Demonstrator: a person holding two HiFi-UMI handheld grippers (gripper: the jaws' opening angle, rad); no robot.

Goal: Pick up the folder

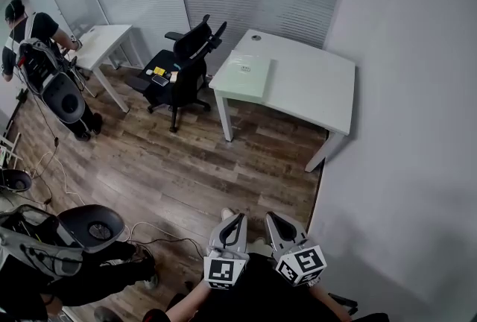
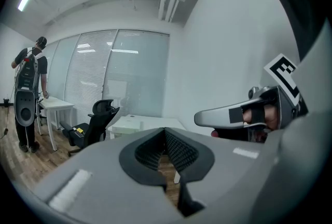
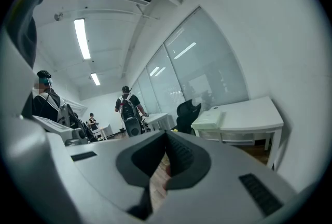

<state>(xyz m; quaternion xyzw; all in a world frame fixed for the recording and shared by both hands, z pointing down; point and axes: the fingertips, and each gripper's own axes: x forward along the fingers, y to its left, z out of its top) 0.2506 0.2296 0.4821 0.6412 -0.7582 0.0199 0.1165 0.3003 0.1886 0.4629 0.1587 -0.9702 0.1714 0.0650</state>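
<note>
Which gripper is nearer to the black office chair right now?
Left, slightly. The left gripper and right gripper sit side by side, far back across the floor from the black office chair, which stands off toward the left gripper's side.

Bright even light from ceiling tubes [image 3: 82, 37], soft shadows, fisheye bending, dark corners

Desk [image 1: 313, 82]: ahead of me, along the right-hand wall [image 1: 402, 127].
Folder [image 1: 244, 74]: on the desk's left end.
Office chair [image 1: 182, 63]: just left of the desk.
Second desk [image 1: 104, 45]: far left, a person [image 1: 37, 52] beside it.
My left gripper [image 1: 235, 222] and right gripper [image 1: 273, 221]: side by side, well apart from the desk.
</note>
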